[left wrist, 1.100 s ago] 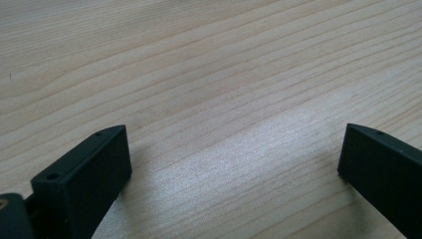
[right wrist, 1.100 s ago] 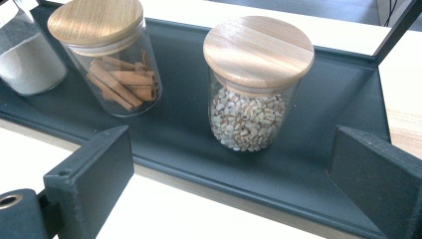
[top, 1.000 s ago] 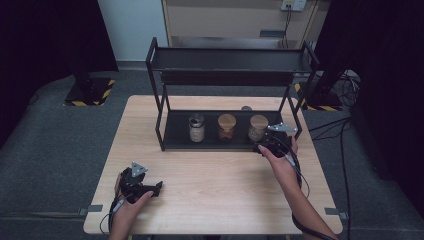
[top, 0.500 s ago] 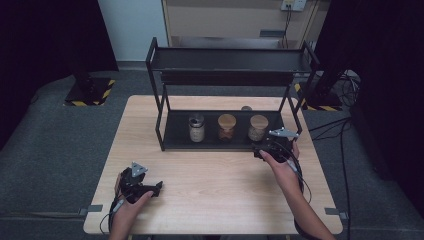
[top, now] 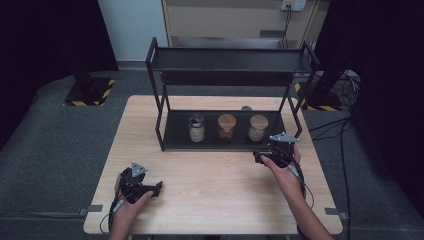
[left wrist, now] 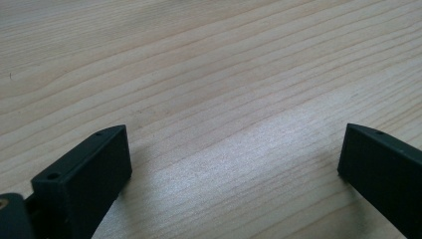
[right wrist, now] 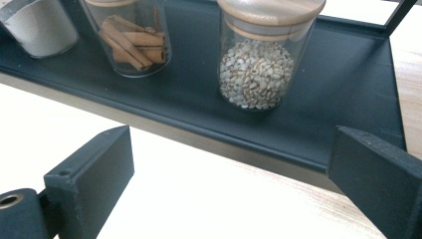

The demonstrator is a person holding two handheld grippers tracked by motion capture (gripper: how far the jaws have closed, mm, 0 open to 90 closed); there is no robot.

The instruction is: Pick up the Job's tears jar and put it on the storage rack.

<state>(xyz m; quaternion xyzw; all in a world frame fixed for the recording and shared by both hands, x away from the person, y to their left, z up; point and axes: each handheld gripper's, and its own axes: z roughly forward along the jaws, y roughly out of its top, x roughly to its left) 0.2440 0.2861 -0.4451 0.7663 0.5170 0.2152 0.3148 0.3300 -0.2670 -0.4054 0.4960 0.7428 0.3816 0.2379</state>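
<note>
A pale wooden tabletop (top: 215, 185) stands on grey carpet in a dim room, with dark curtains at both sides and a light wall panel behind. A black two-tier metal rack (top: 230, 75) sits at the tabletop's far half. On its lower shelf three glass jars stand upright in a row, apart from one another: a jar of white powder (top: 196, 127) at the left, a jar of cinnamon sticks (top: 226, 127) in the middle, and a jar of pale grains (top: 258, 127) with a wooden lid at the right.

The right tongs (top: 262, 158), held in a person's hand, sit just in front of the shelf's right end, jaws wide apart and empty, facing the jar of pale grains. The left tongs (top: 155, 188) rest low over the near left of the tabletop, jaws likewise wide and holding nothing, bare wood between them.
</note>
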